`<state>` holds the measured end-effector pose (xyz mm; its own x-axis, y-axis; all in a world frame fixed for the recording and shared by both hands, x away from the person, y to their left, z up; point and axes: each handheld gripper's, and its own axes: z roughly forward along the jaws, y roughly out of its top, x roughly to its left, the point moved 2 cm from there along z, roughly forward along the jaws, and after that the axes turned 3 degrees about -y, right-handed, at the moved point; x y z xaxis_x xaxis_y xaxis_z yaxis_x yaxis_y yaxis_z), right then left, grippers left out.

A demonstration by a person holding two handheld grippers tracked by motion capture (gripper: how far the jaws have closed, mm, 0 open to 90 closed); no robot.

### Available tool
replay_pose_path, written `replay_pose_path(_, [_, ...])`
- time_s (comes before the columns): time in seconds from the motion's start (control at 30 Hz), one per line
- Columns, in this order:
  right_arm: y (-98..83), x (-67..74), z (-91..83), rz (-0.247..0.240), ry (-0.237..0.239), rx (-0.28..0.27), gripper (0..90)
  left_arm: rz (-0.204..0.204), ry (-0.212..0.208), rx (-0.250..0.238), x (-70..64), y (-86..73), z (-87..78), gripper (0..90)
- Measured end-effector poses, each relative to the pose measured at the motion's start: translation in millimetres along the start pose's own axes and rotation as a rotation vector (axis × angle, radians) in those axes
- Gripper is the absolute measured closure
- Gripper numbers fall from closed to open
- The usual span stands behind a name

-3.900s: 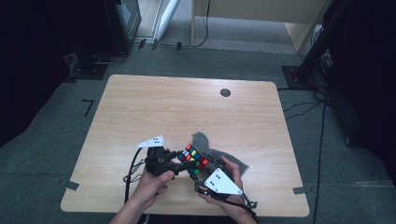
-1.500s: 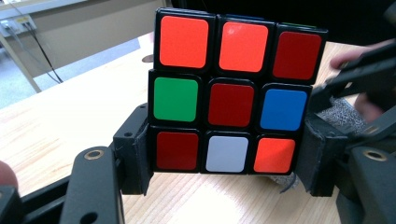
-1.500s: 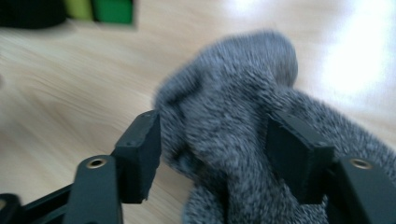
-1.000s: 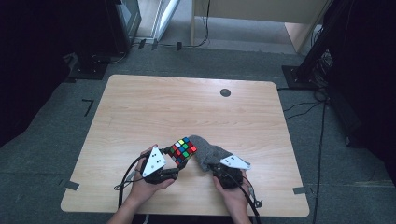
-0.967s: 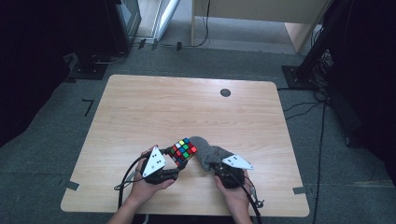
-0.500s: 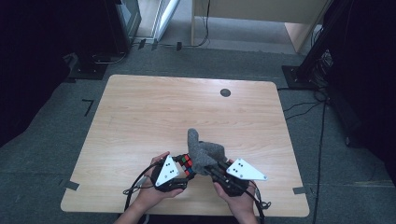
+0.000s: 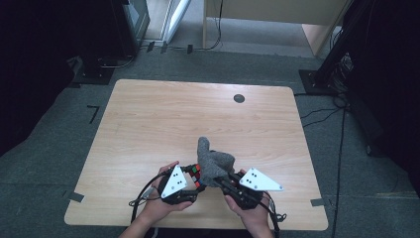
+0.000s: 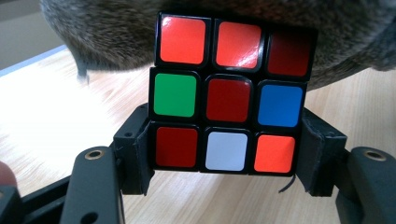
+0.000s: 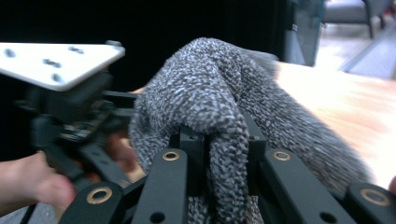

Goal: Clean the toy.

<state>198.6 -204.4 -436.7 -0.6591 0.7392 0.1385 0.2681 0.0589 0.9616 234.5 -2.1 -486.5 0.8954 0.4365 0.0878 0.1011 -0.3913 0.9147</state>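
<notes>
A scrambled Rubik's cube sits between the jaws of my left gripper, whose pads press on its bottom row from both sides. In the high view the cube peeks out beside the left gripper, near the table's front edge. A grey knitted cloth stands bunched up over the cube and drapes onto its top. My right gripper is shut on a fold of the cloth. In the high view the right gripper is just right of the cube.
The wooden table has a small black round hole cover near its far edge. Dark stands and cables lie on the floor beyond the table. The person's hands come in at the front edge.
The right gripper has risen and lifted the grey cloth from beside the cube up over it. The left gripper with the cube has drawn a little toward the table's front edge.
</notes>
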Motion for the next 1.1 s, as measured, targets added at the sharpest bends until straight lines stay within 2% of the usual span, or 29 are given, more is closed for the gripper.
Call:
replay_pose_path(0.07, [1.5,1.3,0.2,0.000,-0.014,0.000,78.5,0.001,0.001,-0.005,-1.7,1.4,-0.2,33.8])
replay_pose_path(0.13, [0.3,-6.6,0.0,0.019,-0.052,0.009,78.9,-0.004,-0.004,-0.010,-0.9,2.1,-1.3,33.8])
replay_pose_path(0.2, [-4.7,-19.3,-0.1,0.062,-0.106,0.044,79.0,-0.016,-0.007,-0.018,-0.2,2.1,-1.7,33.8])
replay_pose_path(0.27, [-8.7,-27.1,0.3,0.099,-0.122,0.073,78.9,-0.017,-0.009,-0.011,0.5,1.7,-1.3,33.8])
replay_pose_path(0.33, [-9.4,-27.1,1.1,0.102,-0.114,0.079,78.8,-0.021,-0.012,-0.010,0.1,0.8,0.1,33.8])
replay_pose_path(0.5, [-1.5,-9.0,0.9,0.042,-0.059,0.033,78.4,-0.021,-0.020,-0.015,-1.6,1.1,0.5,33.8])
replay_pose_path(0.6, [2.0,-11.0,-1.8,0.114,0.014,-0.003,78.2,-0.021,-0.033,-0.026,-5.3,2.2,0.9,33.8])
replay_pose_path(0.67, [1.2,-15.5,-2.7,0.121,-0.013,0.007,78.4,-0.016,-0.033,-0.025,-7.8,2.8,2.1,33.8])
replay_pose_path(0.77, [-3.7,-25.1,-2.5,0.111,-0.080,0.036,78.5,-0.038,-0.045,-0.031,-6.5,2.8,2.2,33.8])
replay_pose_path(0.8, [-5.1,-27.2,-2.4,0.112,-0.085,0.038,78.4,-0.039,-0.040,-0.029,-5.2,2.6,1.8,33.8])
replay_pose_path(0.93, [-9.6,-32.8,-0.3,0.149,-0.072,0.060,78.2,-0.050,-0.022,-0.016,-1.6,0.2,1.9,33.8])
replay_pose_path(1.0, [-8.4,-26.5,0.8,0.135,-0.059,0.057,78.0,-0.050,-0.022,-0.011,-2.0,-0.7,3.0,33.8])
replay_pose_path(1.1, [-3.8,-13.5,1.3,0.079,-0.033,0.043,77.9,-0.042,-0.020,-0.006,-4.2,-0.6,4.4,33.8])
